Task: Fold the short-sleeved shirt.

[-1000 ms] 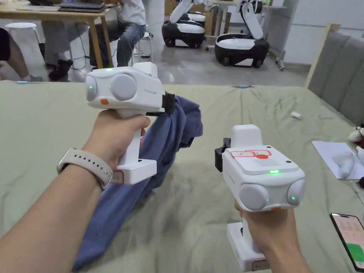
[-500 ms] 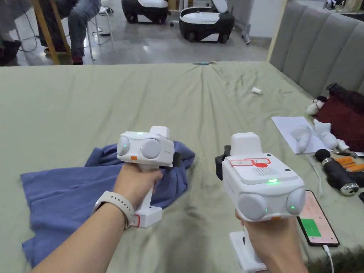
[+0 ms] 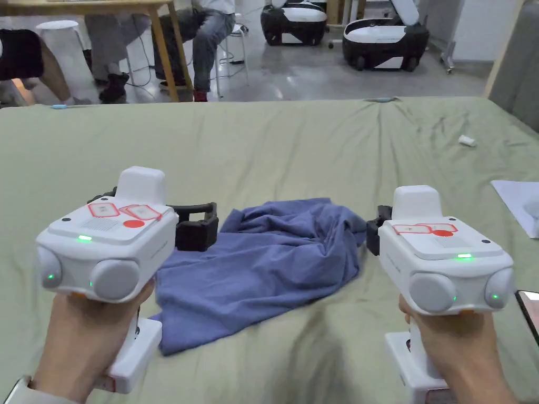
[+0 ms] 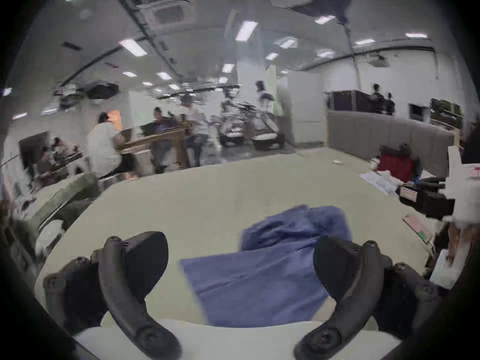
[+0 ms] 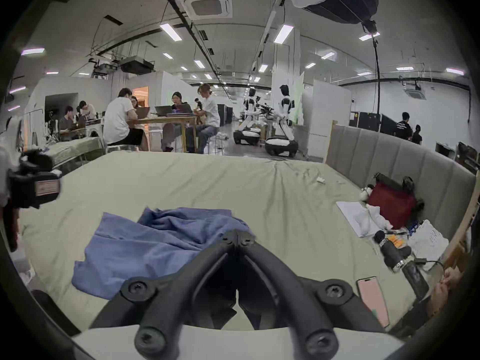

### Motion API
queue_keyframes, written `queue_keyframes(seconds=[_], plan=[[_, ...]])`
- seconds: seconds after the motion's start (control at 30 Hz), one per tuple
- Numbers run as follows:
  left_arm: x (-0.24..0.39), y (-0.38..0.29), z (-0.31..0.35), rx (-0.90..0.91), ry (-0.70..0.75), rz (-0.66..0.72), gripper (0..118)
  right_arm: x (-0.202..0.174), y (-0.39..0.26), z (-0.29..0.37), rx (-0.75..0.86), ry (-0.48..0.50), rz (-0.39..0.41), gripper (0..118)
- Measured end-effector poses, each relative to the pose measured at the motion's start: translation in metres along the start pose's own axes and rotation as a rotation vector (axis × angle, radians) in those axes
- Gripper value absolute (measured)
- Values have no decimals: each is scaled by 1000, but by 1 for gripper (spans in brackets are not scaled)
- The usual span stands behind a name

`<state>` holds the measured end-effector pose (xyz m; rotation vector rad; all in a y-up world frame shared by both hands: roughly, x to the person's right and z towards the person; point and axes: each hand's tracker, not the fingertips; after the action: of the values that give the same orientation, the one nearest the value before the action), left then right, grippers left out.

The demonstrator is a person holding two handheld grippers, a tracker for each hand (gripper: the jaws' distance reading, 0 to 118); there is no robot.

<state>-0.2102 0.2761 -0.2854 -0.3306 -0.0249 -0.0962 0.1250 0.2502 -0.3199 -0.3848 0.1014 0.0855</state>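
A blue short-sleeved shirt (image 3: pixel 263 263) lies crumpled on the green bed sheet (image 3: pixel 295 158), bunched toward its right side. My left gripper (image 3: pixel 197 227) hovers at the shirt's left edge, open and holding nothing. In the left gripper view its jaws stand wide apart (image 4: pixel 239 243), with the shirt (image 4: pixel 272 267) lying beyond them. My right gripper (image 3: pixel 372 236) sits just off the shirt's right edge. In the right gripper view its jaws meet at the tips (image 5: pixel 237 233) with no cloth between them, and the shirt (image 5: pixel 145 246) spreads to the left.
A phone (image 5: pixel 372 300) lies at the bed's near right edge. Farther right are a white sheet of paper (image 3: pixel 518 197), plush toys, a dark red bag (image 5: pixel 389 204) and a grey headboard (image 5: pixel 389 152). A small white scrap (image 3: pixel 467 140) lies far right. People sit at a wooden table (image 3: pixel 158 31) beyond the bed, near wheeled robots.
The left gripper lowered the shirt onto the bed, let it go, opened and drew back to the shirt's left. The shirt now lies in a heap. The right gripper stayed shut.
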Motion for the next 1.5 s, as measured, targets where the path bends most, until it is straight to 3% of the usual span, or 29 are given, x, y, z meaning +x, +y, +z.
queue_keyframes(seconds=[0.03,0.07,0.1,0.13,0.17,0.2,0.27,0.33,0.4,0.67,0.8,0.83,0.87,0.9,0.93,1.03,1.17,1.23,1.3,1.33,1.37,1.4,1.5], plan=[[-15,-10,8,-14,18,22,112,-6,0,-3,1,18,-7,0],[-29,-18,13,-34,24,50,103,-14,0,-5,-3,29,-5,0],[-35,-23,14,-48,40,75,83,-21,0,-6,-4,33,3,0],[-42,-27,14,-64,58,88,50,-29,0,-7,0,36,15,0],[-47,-28,10,-78,68,85,3,-35,1,-9,1,43,19,0],[-49,-28,3,-109,94,70,0,-39,2,-11,-3,57,18,0],[-46,-26,-10,-120,136,69,0,-48,3,-14,-9,71,18,0],[-50,-22,-31,-200,48,115,0,-52,3,-18,-16,71,27,0],[-50,-21,-55,-241,70,108,0,-53,4,-22,-23,78,23,0],[-83,-44,-200,-654,2,293,0,-51,6,-49,-56,77,45,0],[-85,-44,-238,-638,77,216,1,-42,2,-70,-77,67,61,0],[-86,-43,-244,-624,90,224,22,-41,2,-73,-81,62,62,0],[-88,-43,-252,-629,97,241,76,-38,1,-77,-86,57,60,0],[-87,-44,-254,-636,106,249,105,-36,0,-83,-93,57,57,0],[-86,-46,-258,-632,107,244,114,-34,-1,-87,-99,53,54,0],[-86,-51,-272,-618,102,208,97,-27,-5,-95,-116,42,49,0],[-87,-70,-292,-705,103,229,96,-17,-12,-101,-139,18,36,0],[-79,-62,-289,-712,114,169,81,-11,-18,-105,-145,0,37,0],[-70,-54,-280,-693,89,109,76,-3,-21,-106,-150,-24,23,0],[-65,-52,-277,-675,89,75,58,1,-20,-106,-155,-28,10,0],[-60,-52,-275,-669,80,53,25,1,-16,-100,-158,-34,2,0],[-59,-53,-275,-677,71,72,1,4,-15,-99,-161,-39,-2,0],[-63,-51,-271,-677,89,78,1,16,-12,-97,-173,-52,9,0]])
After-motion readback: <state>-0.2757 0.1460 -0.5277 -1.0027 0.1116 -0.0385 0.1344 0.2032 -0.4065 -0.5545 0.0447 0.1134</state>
